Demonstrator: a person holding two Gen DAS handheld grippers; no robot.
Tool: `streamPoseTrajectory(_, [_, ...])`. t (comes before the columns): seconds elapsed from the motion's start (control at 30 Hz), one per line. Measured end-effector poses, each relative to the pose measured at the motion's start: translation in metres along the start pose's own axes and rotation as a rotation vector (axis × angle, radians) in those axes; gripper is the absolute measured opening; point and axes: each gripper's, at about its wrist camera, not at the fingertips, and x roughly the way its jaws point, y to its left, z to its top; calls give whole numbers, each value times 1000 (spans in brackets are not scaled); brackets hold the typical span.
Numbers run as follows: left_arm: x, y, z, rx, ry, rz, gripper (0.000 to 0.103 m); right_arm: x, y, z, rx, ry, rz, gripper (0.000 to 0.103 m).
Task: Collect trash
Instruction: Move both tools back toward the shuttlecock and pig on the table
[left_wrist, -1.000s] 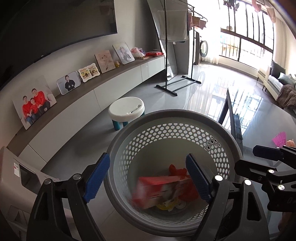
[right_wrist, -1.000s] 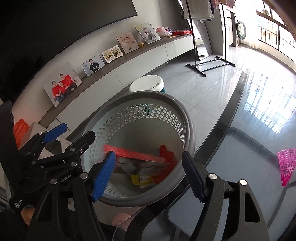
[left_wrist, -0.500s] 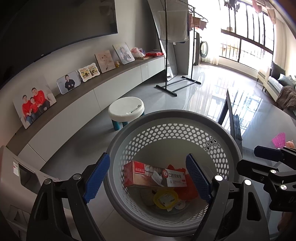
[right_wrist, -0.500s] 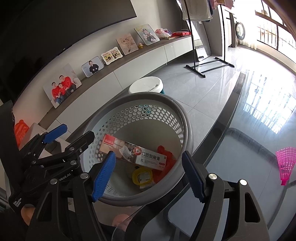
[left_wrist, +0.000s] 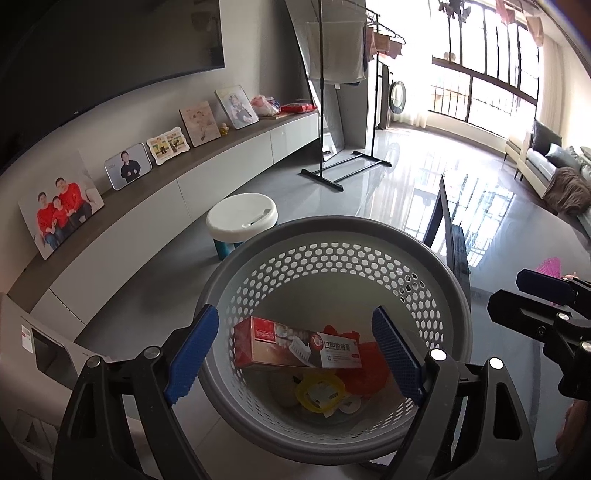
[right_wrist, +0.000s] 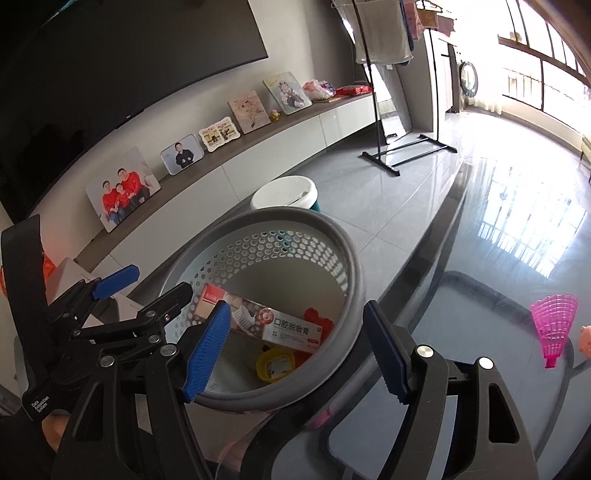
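Both grippers are hovering over the grey perforated basket (left_wrist: 332, 236), which is standing on the floor just beside the edge of a glass tabletop (right_wrist: 480, 295), placed, I judge, so that trash swept off the tabletop has a short way to travel. The left gripper (left_wrist: 293, 354) is pointing down into the basket's mouth with its jaws standing wide apart and nothing between them. The right gripper (right_wrist: 295, 350) is hanging over the basket's near rim, its jaws likewise spread and empty.

Inside the basket, the toothpaste box (left_wrist: 299, 349) is lying across the top of the other trash, slanting from wall to wall: a long carton of that kind tends to bridge rather than sink. Under it a yellow-rimmed lid (left_wrist: 321, 391) and some red wrapper (left_wrist: 365, 373) are resting on the bottom.

With both pairs of jaws free, the deposit step looks done. On the tabletop, well apart toward its right edge, a pink shuttlecock-like piece (right_wrist: 554, 325) is lying beside a small pink figure (right_wrist: 583, 338); whether these count as trash cannot be told, but they seem the likeliest next pickup for the right gripper.
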Motion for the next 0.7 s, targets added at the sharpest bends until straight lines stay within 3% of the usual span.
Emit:
streamPoseTrajectory(0.37, [-18, -32, -4, 56, -47, -56, 87, -40, -26, -15, 17, -114, -150, 75])
streamPoseTrajectory(0.7, [-35, -90, 3, 121, -84, -154, 91, -97, -104, -38, 146, -198, -337, 79])
